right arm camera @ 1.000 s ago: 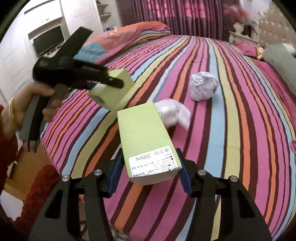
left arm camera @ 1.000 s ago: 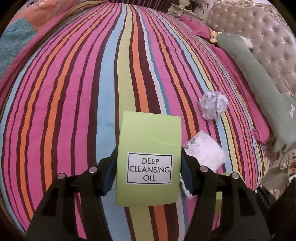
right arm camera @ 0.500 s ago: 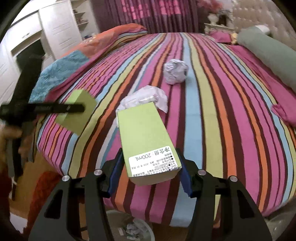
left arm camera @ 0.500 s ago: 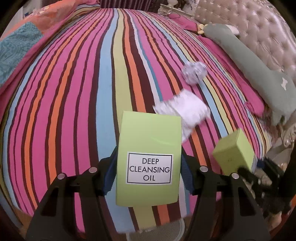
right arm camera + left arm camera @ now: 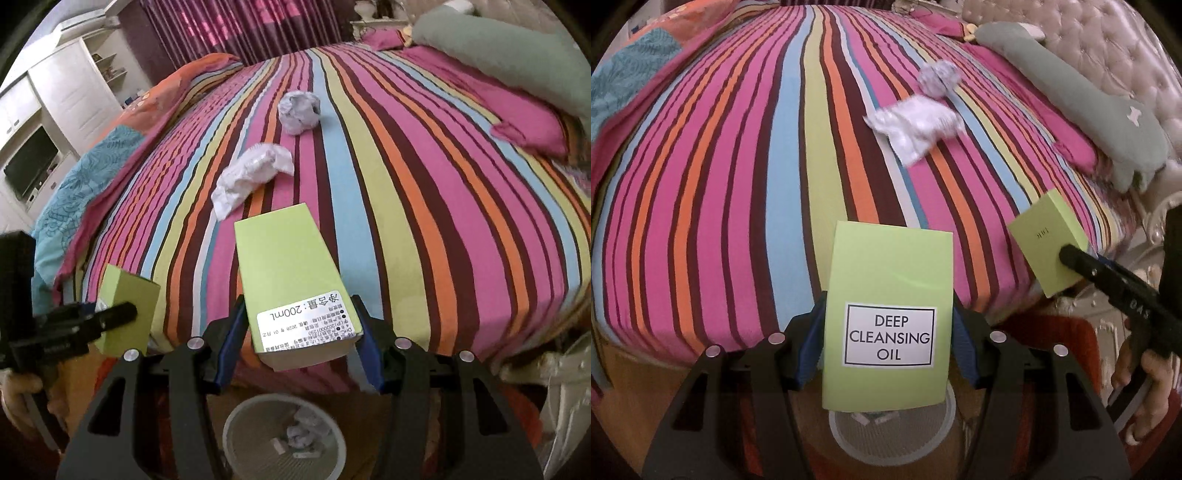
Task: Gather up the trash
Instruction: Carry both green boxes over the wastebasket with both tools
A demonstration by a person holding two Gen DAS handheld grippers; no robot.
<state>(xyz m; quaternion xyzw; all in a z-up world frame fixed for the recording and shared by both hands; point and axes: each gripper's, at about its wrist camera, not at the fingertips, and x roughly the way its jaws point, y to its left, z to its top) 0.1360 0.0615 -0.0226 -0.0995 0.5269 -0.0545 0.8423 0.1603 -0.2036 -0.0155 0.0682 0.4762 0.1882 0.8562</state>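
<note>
Left wrist view: your left tongs (image 5: 886,325) are clamped on a green box labelled "DEEP CLEANSING OIL" (image 5: 888,295). Since a second ago the view has drawn back off the striped bed (image 5: 738,166) to its edge, and a white waste bin (image 5: 890,432) now shows at 6 o'clock, directly under the box. At 3 o'clock your right tongs (image 5: 1067,254) appear, pinching a second green box (image 5: 1043,245). I judge both loads to be nearly at the drop point.

Right wrist view: the right tongs (image 5: 299,332) grip the green box marked "200mL" (image 5: 291,277); the bin (image 5: 284,439), already holding scraps, sits at 6 o'clock below it, where a second ago only bedspread showed. The left tongs (image 5: 125,314) with their box (image 5: 129,306) are at 9 o'clock.

Count: two green boxes, both held; one crumpled paper ball (image 5: 300,110) and one crumpled white wrapper (image 5: 251,173), both on the bed at 12 o'clock, uncollected; one bin.
</note>
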